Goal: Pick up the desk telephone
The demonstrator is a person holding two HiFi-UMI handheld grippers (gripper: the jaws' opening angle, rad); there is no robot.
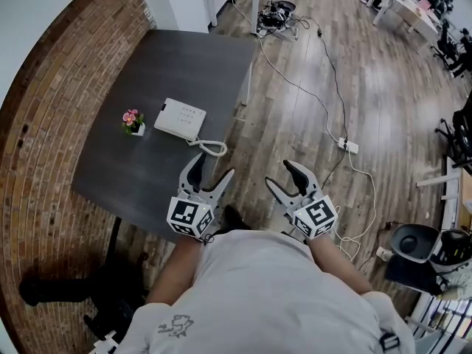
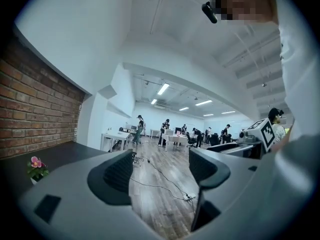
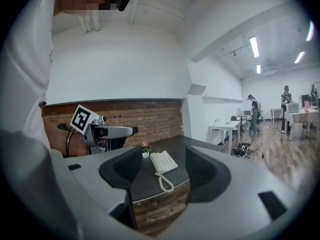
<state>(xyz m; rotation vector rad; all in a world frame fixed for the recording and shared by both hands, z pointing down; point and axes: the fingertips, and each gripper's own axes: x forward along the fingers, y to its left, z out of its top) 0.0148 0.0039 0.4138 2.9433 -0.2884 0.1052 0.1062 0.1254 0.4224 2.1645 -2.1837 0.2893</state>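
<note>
A white desk telephone (image 1: 181, 119) lies on the dark grey table (image 1: 184, 65), its coiled cord (image 1: 212, 147) trailing toward the near right edge. The right gripper view also shows the telephone (image 3: 163, 161), far off between the jaws. My left gripper (image 1: 212, 168) hangs open over the table's near edge, just short of the cord. To the right of the table, my right gripper (image 1: 285, 175) is held open above the wooden floor. Both hold nothing.
A small pot of pink flowers (image 1: 133, 122) stands left of the telephone. A brick wall (image 1: 51, 139) runs along the table's left side. White cables and a power strip (image 1: 348, 146) lie on the floor. Desks, chairs and several people stand far off.
</note>
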